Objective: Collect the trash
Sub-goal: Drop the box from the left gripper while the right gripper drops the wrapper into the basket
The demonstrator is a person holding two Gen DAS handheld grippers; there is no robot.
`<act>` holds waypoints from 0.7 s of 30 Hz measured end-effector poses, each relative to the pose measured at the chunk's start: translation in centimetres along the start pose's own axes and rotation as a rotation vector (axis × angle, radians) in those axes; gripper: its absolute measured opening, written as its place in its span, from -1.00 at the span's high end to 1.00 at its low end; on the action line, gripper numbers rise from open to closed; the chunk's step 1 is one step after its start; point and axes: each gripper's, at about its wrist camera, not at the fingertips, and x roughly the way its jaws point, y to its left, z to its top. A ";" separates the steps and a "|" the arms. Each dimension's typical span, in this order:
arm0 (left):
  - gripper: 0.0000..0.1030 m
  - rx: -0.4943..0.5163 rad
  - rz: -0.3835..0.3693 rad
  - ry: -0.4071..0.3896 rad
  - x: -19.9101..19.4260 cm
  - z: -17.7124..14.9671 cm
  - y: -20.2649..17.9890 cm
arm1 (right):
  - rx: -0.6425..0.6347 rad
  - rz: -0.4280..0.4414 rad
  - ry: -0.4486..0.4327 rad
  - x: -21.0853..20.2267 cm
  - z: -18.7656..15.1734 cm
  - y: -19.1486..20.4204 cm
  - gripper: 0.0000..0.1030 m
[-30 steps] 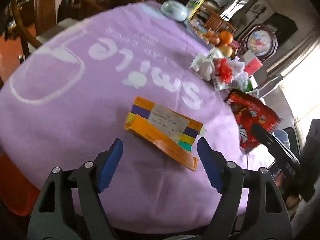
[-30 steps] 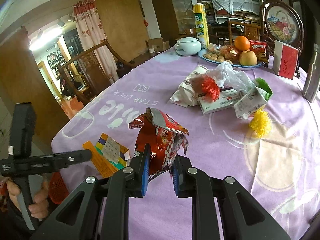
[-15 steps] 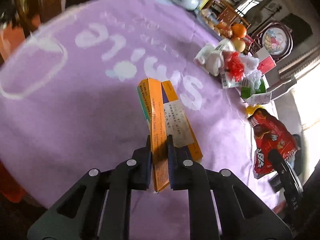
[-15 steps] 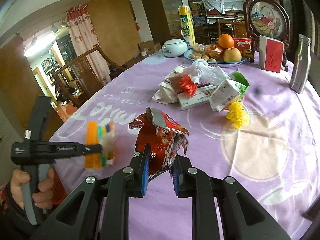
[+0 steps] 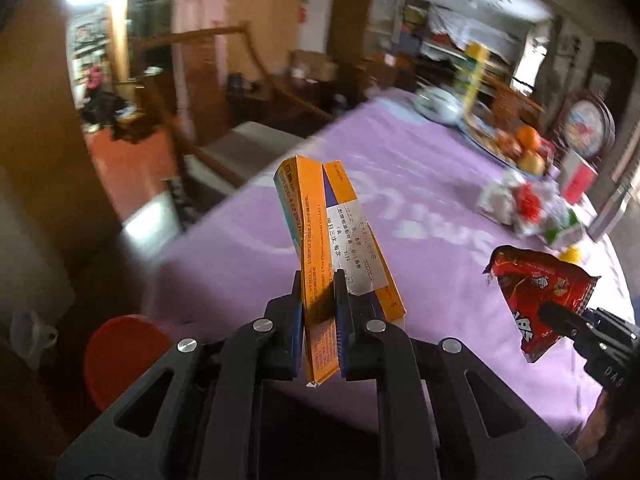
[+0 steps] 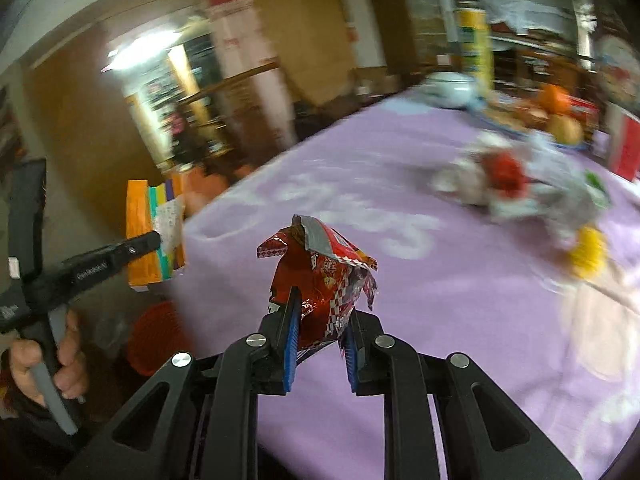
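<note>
My left gripper (image 5: 318, 320) is shut on a flattened orange medicine box (image 5: 320, 236) with a white label and holds it upright in the air above the near edge of the purple table (image 5: 420, 208). The box also shows in the right wrist view (image 6: 154, 232), at the left beside the table edge. My right gripper (image 6: 319, 332) is shut on a crumpled red snack bag (image 6: 324, 276) and holds it above the table. The bag also shows at the right of the left wrist view (image 5: 540, 296).
A pile of wrappers and white paper trash (image 6: 520, 184) lies farther back on the table, with a yellow crumpled piece (image 6: 588, 252) near it. A fruit plate (image 5: 520, 152), white bowl (image 5: 438, 106) and yellow carton (image 5: 474, 68) stand at the back. A red basket (image 5: 120, 356) sits on the floor left of the table.
My left gripper closed on the orange box, lifted it off the table and swung it left toward the table edge. My right gripper kept the red bag and turned left too.
</note>
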 end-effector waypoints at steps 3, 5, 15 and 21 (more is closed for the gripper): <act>0.72 -0.061 0.084 -0.021 -1.9 -1.2 4.7 | -0.097 0.091 0.035 2.2 0.8 5.0 0.62; 0.72 -0.110 0.144 -0.017 -2.8 -2.3 8.2 | -0.171 0.155 0.063 3.8 1.0 9.0 0.62; 0.72 -0.344 0.332 0.227 1.3 -10.7 23.6 | -0.447 0.387 0.308 15.6 -1.8 26.1 0.62; 0.72 -0.448 0.321 0.369 7.1 -14.7 29.2 | -0.432 0.316 0.497 26.1 -4.4 29.5 0.63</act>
